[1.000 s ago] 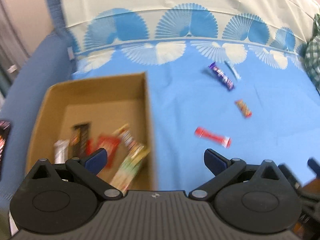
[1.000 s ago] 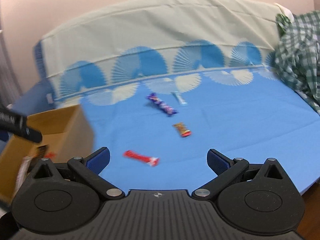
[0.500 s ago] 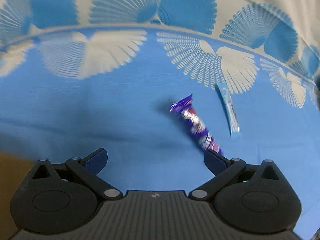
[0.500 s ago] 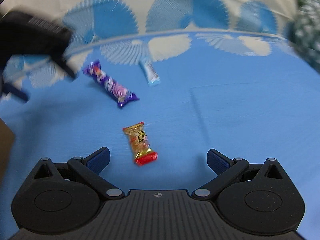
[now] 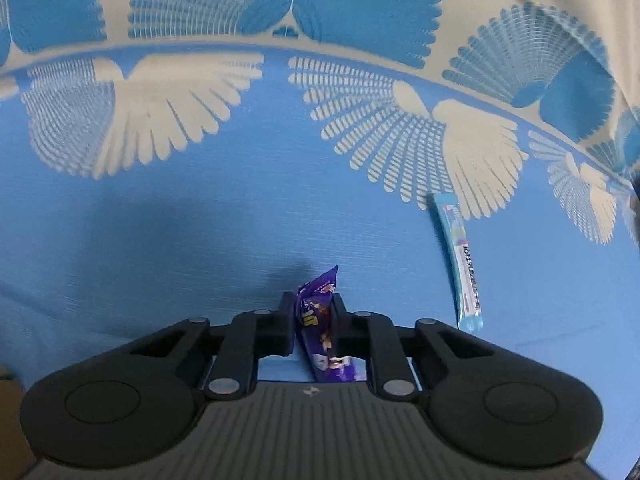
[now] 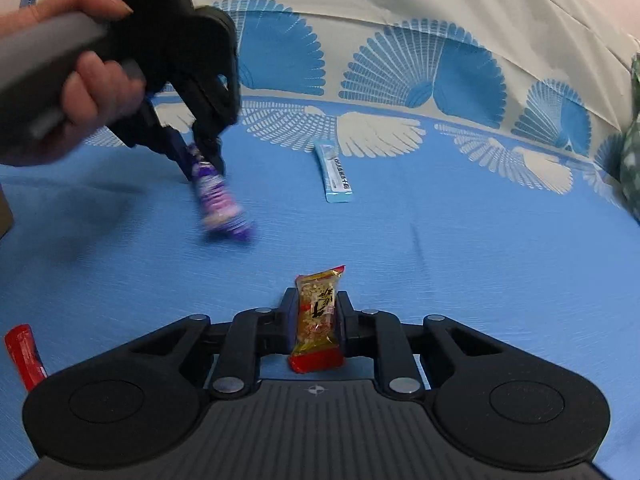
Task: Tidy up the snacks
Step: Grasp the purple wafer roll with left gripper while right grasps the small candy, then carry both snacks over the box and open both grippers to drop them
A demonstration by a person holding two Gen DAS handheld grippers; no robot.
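Note:
My left gripper is shut on a purple snack bar, which pokes out between the jaws. In the right wrist view the same left gripper holds that purple bar with its free end low over the blue sheet. My right gripper is shut on a small orange-and-red snack packet. A light-blue stick packet lies on the sheet to the right; it also shows in the right wrist view.
A red snack bar lies at the left edge of the blue sheet. A corner of the cardboard box shows at far left. Green checked cloth sits at the right. A patterned bedspread fold rises behind.
Both grippers moved forward from the box area to the snacks and shut: the left on the purple bar, the right on the orange packet.

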